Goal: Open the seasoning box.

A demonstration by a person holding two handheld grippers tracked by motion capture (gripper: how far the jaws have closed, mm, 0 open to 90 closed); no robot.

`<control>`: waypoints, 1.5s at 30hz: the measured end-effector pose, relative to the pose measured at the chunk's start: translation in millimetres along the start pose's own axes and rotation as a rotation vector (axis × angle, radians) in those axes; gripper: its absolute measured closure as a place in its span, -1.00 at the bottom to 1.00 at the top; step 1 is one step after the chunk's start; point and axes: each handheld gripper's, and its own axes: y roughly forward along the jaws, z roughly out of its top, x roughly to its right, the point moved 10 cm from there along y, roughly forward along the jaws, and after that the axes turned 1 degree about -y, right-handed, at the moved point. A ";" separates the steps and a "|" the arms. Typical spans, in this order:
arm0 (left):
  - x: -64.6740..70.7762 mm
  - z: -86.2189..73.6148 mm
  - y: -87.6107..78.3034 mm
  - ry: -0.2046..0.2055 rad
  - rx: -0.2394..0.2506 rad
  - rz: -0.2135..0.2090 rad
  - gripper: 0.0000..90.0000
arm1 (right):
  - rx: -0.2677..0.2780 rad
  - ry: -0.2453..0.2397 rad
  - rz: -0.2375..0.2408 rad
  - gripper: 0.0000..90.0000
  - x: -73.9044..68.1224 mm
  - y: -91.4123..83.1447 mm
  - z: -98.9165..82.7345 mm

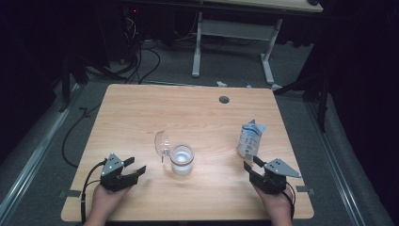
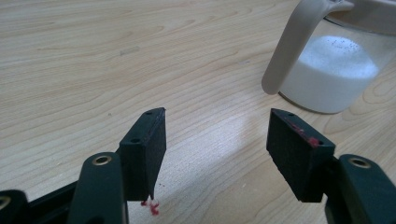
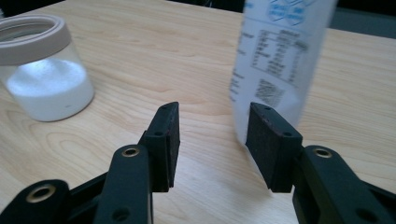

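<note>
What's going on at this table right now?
A person holds a two-jaw gripper in each hand over a light wooden table. The right gripper is open, close by a standing white printed pouch without gripping it. The left gripper is open, pointed toward a clear glass jar with a beige rim, partly filled with white powder, its lid flipped open. Nothing is held yet.

A wooden table [image 1: 188,113] is spreading out beneath and ahead of the left gripper [image 1: 135,165] and the right gripper [image 1: 251,162]. A round hole [image 1: 224,100] is sitting in the top far ahead of the right gripper. Red specks [image 2: 152,206] are lying just under the left gripper. Well beyond both, a white-legged desk [image 1: 196,52] is standing on the grey floor [image 1: 56,155], with black cables [image 1: 141,61] trailing beside it.
</note>
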 end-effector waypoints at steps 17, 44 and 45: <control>-3.9 4.6 -5.7 0.009 0.017 0.033 -0.11 | -0.057 -0.055 0.094 0.28 -47.6 42.6 1.9; 16.9 29.9 -3.3 -0.112 0.030 0.069 0.49 | -0.048 -0.099 0.211 0.94 -94.7 82.2 12.6; 16.9 29.9 -3.3 -0.112 0.030 0.069 0.55 | -0.048 -0.099 0.211 0.94 -94.7 82.2 12.6</control>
